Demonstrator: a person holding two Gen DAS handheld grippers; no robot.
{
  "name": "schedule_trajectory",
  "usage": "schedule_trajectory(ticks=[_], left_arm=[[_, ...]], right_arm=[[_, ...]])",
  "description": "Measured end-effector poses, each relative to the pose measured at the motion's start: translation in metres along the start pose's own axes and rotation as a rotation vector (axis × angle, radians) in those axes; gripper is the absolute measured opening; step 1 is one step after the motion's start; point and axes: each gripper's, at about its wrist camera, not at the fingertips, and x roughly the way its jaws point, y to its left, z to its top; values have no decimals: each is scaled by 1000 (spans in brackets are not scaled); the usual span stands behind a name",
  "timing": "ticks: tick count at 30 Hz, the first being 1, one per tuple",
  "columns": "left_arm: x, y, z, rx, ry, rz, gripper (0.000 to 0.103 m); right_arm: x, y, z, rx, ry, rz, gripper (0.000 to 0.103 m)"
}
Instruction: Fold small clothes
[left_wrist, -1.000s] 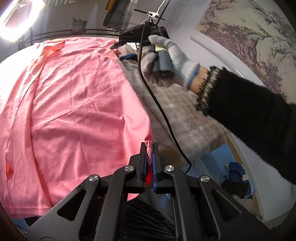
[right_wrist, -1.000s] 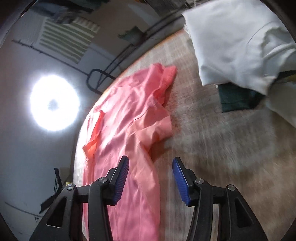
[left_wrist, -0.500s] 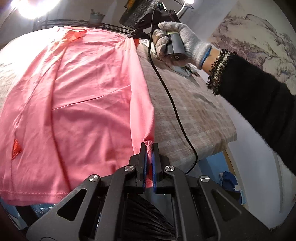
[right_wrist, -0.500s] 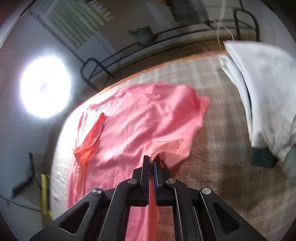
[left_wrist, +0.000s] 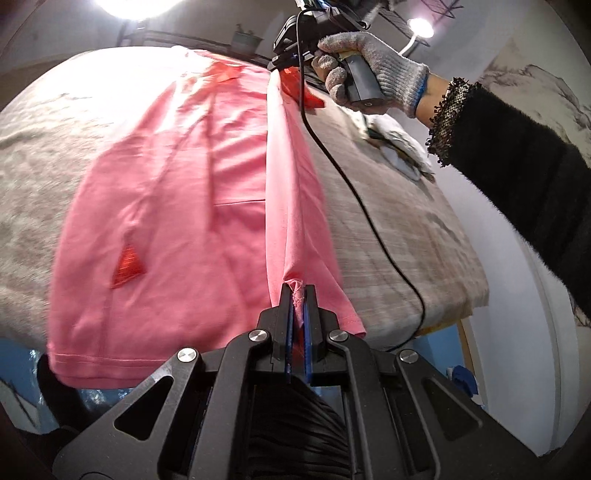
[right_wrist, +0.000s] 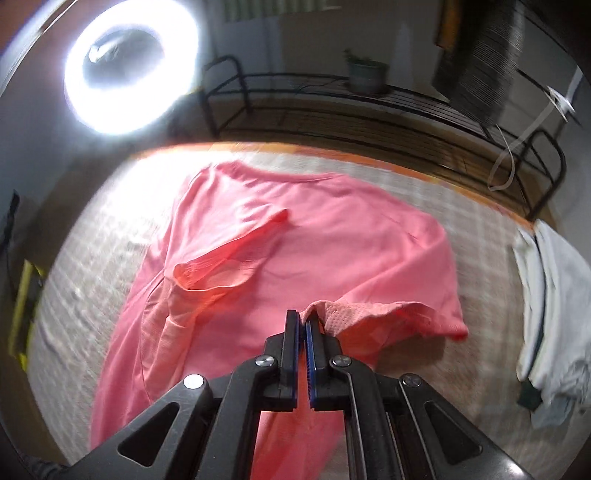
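Observation:
A pink T-shirt (left_wrist: 177, 206) lies spread on a grey cloth-covered table (left_wrist: 399, 229). My left gripper (left_wrist: 298, 291) is shut on its bottom hem corner near the table's front edge. The shirt's right side is lifted into a taut ridge running from that corner to the far end. There a gloved hand (left_wrist: 373, 77) holds my right gripper (left_wrist: 282, 65), pinching the shoulder. In the right wrist view the right gripper (right_wrist: 303, 319) is shut on the pink T-shirt (right_wrist: 332, 236) at its sleeve, whose mesh edge bunches at the pads.
A pile of white clothes (right_wrist: 550, 302) lies on the table's right side, also seen as the white clothes (left_wrist: 399, 147) past the black sleeve. A black cable (left_wrist: 369, 218) trails across the table. A ring light (right_wrist: 129, 66) and a metal rack (right_wrist: 369, 107) stand behind.
The right gripper closed on the shirt's sleeve area and lifted it. Both grippers carried the shirt's right edge up and leftwards over the body, forming a ridge.

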Motion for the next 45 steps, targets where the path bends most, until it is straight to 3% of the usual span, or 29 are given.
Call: schedule_trajectory(ticks=[10,12,13,14,17,21,24,29,33,36,38,40,42,45], left_arm=[[0,17,-6,-23,-1,85,2],[-1,15,-6,-11,-1,88,2],[-1,15,-5,-5,-6,92,2],[-3,12,-5,10,-9,94,2],[-9,10,-4,35,-1,95,11],[-27,10,-5,62,-12,81,18],[-40,16,-3,60,-8,76,18],[-66,35,14,19,-23,46,18],[-83,46,37,18,-58,98,18],[-88,59,64,9,-89,140,18],[-91,67,81,11,-118,167,18],[-96,72,102,35,-160,199,18],[-99,74,116,61,-204,226,18],[-106,79,130,67,-265,226,18]], right_arm=[[55,43,-2,-78,78,-16,2],[61,43,-4,-82,98,1,10],[61,41,-5,-79,101,18,22],[58,39,-6,-76,97,44,27],[42,29,-8,-59,73,101,31],[-1,-12,-16,43,-20,217,41],[-19,-53,-21,156,-77,213,46],[-11,-124,-27,387,-85,159,53],[10,-149,-30,485,-64,185,57],[27,-149,-28,503,-40,179,56],[36,-148,-26,505,-32,205,50],[43,-144,-25,496,-20,232,20],[45,-140,-21,483,-4,243,3],[31,-136,-6,469,-45,255,0]])
